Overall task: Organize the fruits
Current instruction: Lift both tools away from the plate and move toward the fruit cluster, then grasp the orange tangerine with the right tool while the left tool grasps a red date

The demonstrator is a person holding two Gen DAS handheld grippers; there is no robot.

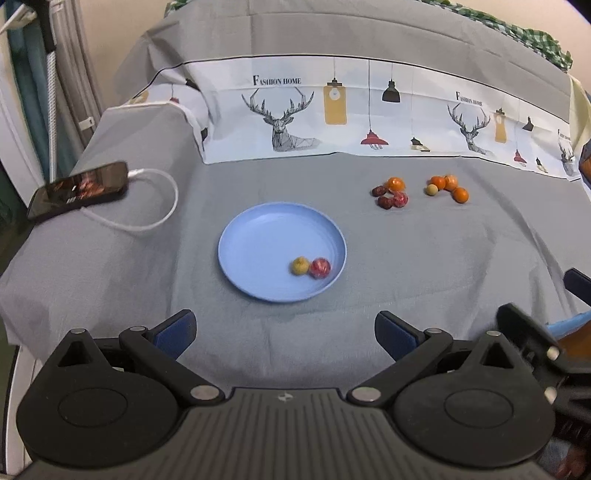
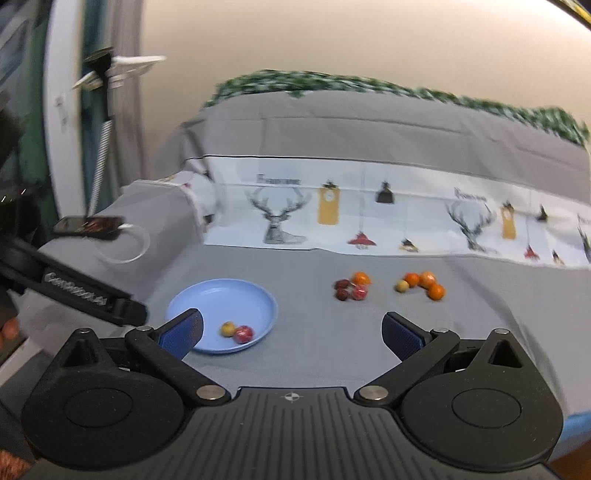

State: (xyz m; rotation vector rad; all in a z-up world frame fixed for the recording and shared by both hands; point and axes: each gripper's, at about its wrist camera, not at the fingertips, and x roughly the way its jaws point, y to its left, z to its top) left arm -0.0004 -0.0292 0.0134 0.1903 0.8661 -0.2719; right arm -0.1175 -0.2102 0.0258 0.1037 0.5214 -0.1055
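A light blue plate point(image 1: 258, 236) point(image 2: 236, 291) lies on the grey cloth and holds a small yellow fruit point(image 1: 300, 265) point(image 2: 228, 328) beside a red fruit point(image 1: 320, 267) point(image 2: 243, 333). Farther right sit two loose clusters: dark red fruits with an orange one point(image 1: 390, 192) point(image 2: 351, 286), and several oranges with a pale one point(image 1: 448, 187) point(image 2: 423, 283). My left gripper point(image 1: 284, 334) is open and empty, held back from the plate's near edge. My right gripper point(image 2: 291, 334) is open and empty too, to the right of the plate. The left gripper's body point(image 2: 81, 295) shows at the right wrist view's left edge.
A phone point(image 1: 79, 190) with a white charging cable point(image 1: 147, 218) rests on a raised cloth-covered block at the left. A printed deer-and-lamp cloth point(image 1: 332, 110) rises behind the fruits. A green checked fabric point(image 1: 535, 33) lies along the back. The right gripper's body point(image 1: 546, 354) shows at lower right.
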